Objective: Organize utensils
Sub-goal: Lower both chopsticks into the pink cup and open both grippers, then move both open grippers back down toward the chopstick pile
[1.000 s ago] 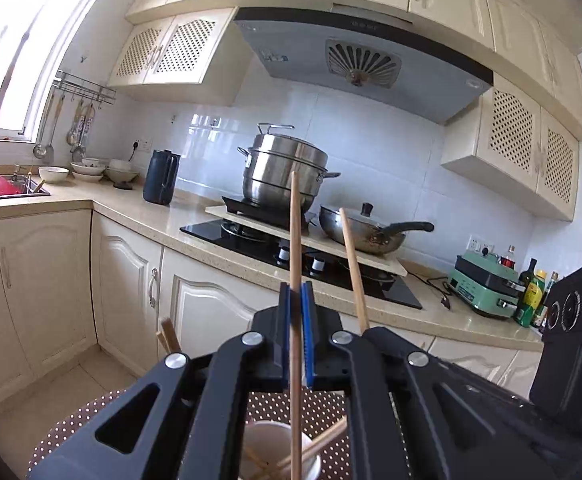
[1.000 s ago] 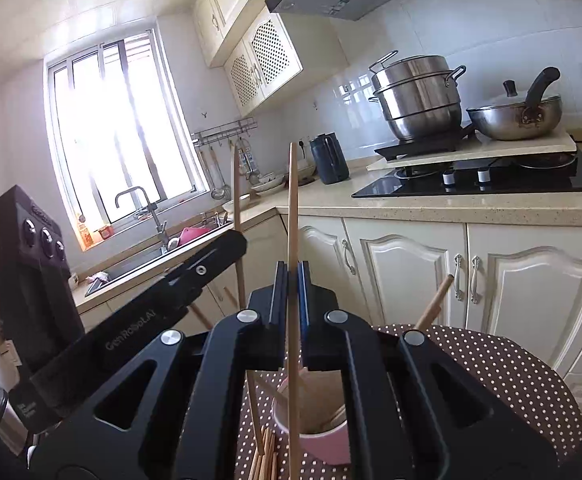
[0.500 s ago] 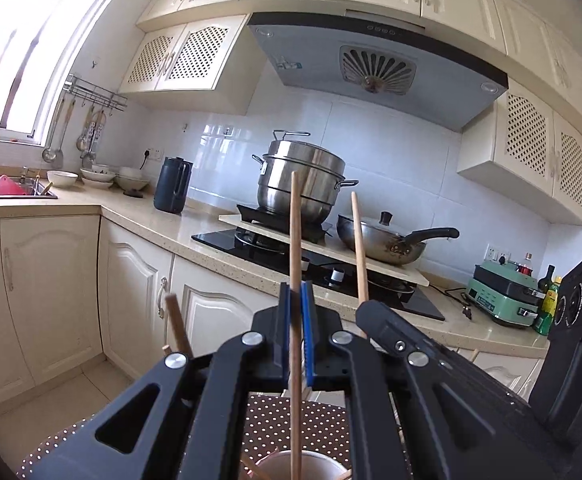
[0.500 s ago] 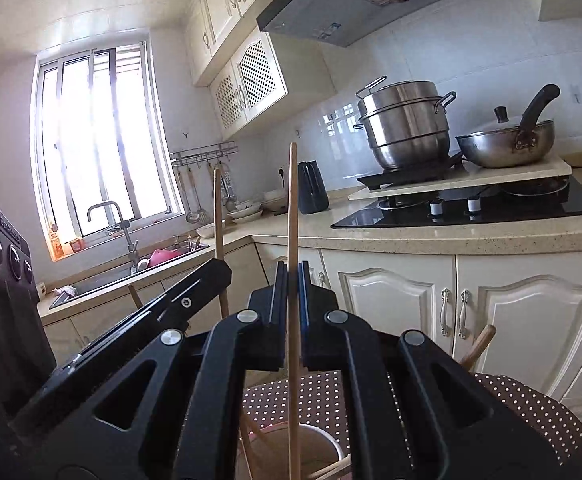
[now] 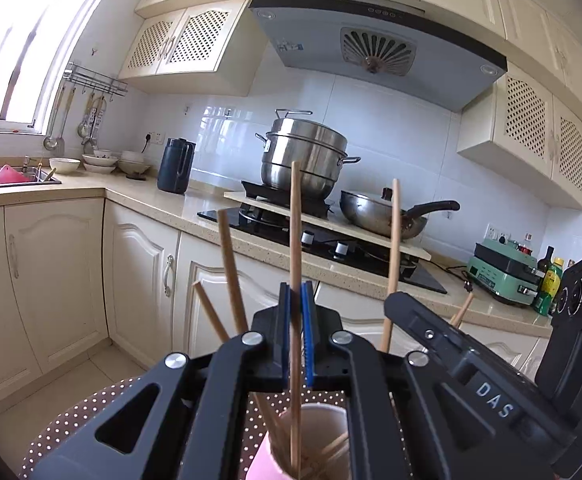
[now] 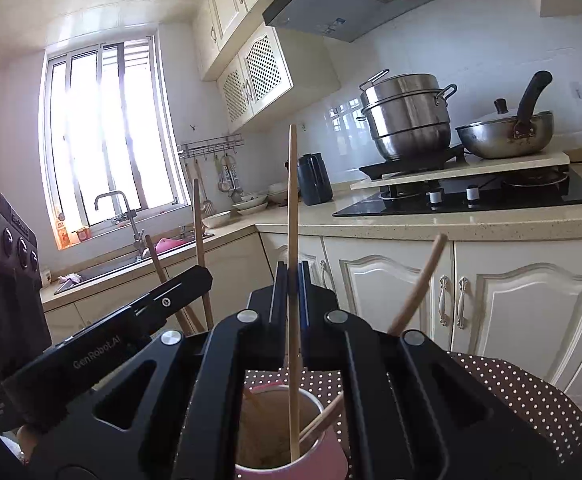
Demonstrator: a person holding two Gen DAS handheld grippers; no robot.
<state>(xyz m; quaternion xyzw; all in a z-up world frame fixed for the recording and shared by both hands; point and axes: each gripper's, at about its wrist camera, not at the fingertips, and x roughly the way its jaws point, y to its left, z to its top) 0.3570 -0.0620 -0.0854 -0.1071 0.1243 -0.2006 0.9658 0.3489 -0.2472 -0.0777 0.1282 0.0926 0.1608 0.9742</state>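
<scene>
My left gripper (image 5: 295, 292) is shut on an upright wooden chopstick (image 5: 295, 232) whose lower end dips into a pink cup (image 5: 287, 452) below the fingers. My right gripper (image 6: 291, 274) is shut on another upright chopstick (image 6: 292, 208), its tip inside the same pink cup (image 6: 323, 456). Several more chopsticks (image 5: 231, 268) lean in the cup and stick out past the fingers. Each gripper shows in the other's view: the right gripper body (image 5: 471, 368) at the right of the left wrist view, the left gripper body (image 6: 103, 344) at the left of the right wrist view.
The cup stands on a brown, white-dotted cloth (image 6: 531, 392). Behind are cream cabinets (image 5: 51, 272), a counter with a black hob (image 5: 323, 240), a steel steamer pot (image 5: 307, 156), a wok (image 5: 379, 216), a dark kettle (image 5: 175, 166) and a sink (image 6: 103, 268) under the window.
Both grippers have sunk with their chopsticks, so the chopstick tips now reach down into the cup. More of the leaning chopsticks rise above the fingers.
</scene>
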